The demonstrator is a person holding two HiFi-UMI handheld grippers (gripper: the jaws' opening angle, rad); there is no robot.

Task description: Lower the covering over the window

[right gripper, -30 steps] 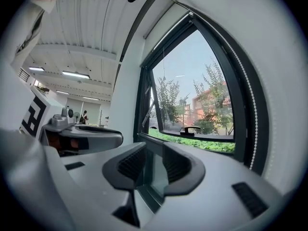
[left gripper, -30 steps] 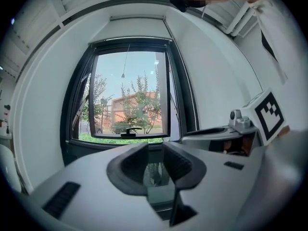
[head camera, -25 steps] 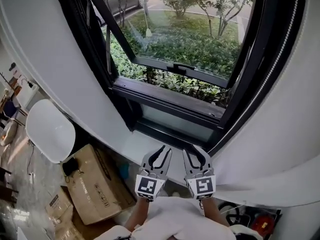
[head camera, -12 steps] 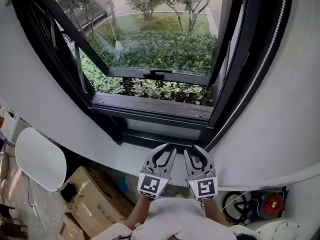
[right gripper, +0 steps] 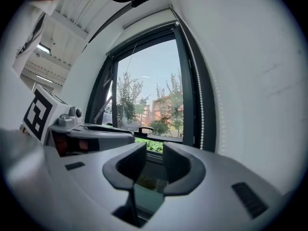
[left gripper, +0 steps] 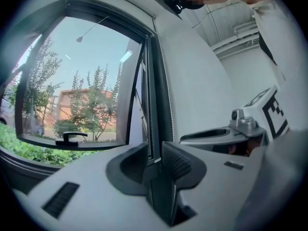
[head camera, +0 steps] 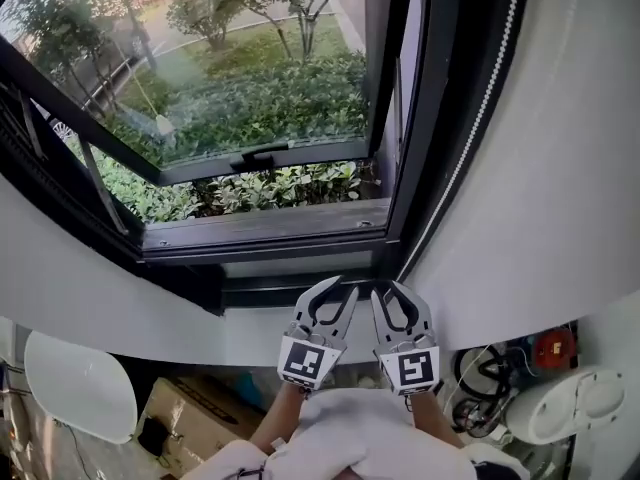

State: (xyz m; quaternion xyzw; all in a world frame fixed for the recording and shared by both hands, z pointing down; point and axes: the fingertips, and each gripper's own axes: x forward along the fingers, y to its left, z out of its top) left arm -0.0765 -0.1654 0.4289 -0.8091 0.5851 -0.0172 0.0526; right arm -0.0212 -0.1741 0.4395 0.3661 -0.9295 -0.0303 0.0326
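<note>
bead chain [right gripper: 199, 109] just ahead of right gripper [right gripper: 154, 149], jaws apart

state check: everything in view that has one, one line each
Sash, open, bottom swung outward.
Covering, not down; glass bare.
Bead chain, hanging along the frame's right side, untouched.
Left hand-held gripper, open, empty.
Right hand-held gripper, open, empty.
</note>
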